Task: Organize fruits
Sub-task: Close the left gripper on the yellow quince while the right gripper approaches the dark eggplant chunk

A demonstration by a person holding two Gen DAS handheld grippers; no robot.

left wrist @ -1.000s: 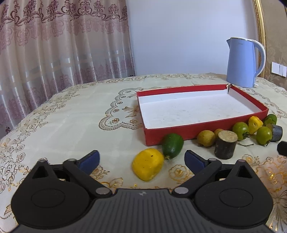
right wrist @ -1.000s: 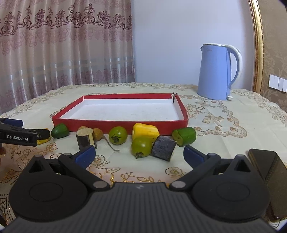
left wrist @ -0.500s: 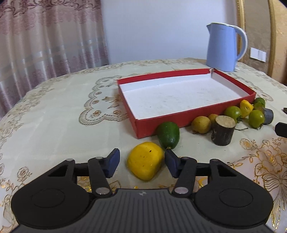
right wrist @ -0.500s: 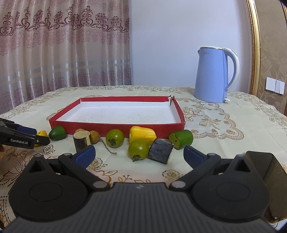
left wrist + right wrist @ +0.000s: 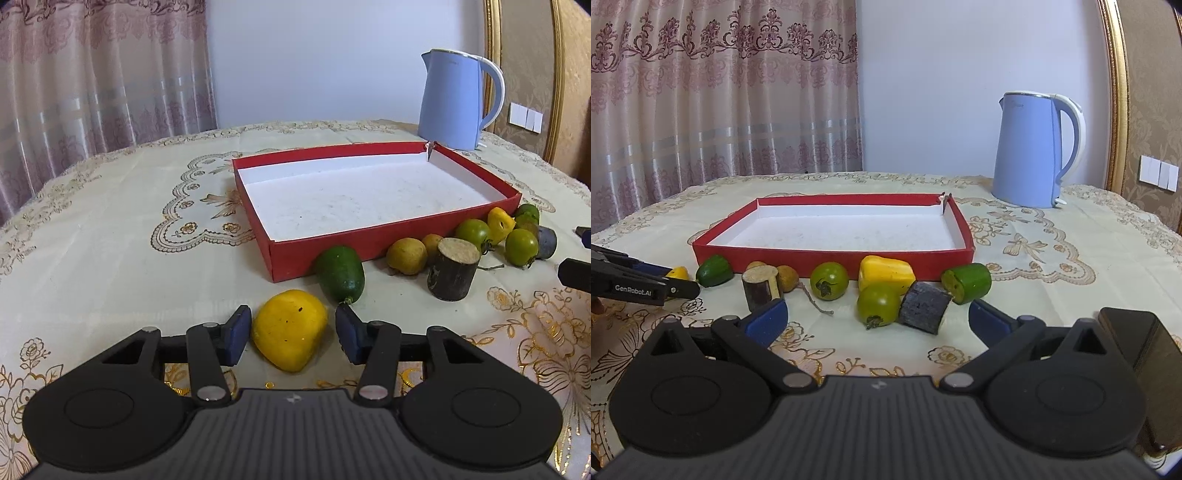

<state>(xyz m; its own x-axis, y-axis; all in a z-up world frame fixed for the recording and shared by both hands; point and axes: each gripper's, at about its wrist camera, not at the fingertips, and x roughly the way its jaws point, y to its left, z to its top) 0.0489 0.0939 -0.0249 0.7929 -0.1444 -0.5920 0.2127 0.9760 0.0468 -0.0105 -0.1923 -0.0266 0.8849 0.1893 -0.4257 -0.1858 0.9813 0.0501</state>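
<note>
A yellow fruit lies on the tablecloth between the blue pads of my left gripper. The jaws are closing around it, and a narrow gap still shows at the right pad. Just beyond lie a green oval fruit, a brown log piece and the red box, whose white inside holds nothing. In the right wrist view my right gripper stands open above the cloth, just short of a green tomato and a dark block. My left gripper shows at the left edge.
More fruit lines the box front: a second green tomato, a yellow piece, a cut green piece and small brown fruits. A blue kettle stands at the back right. A dark phone lies by my right gripper.
My left gripper's jaws have narrowed from wide apart to close around the yellow fruit, and the gripper moved in on it. The right gripper has stayed put.
</note>
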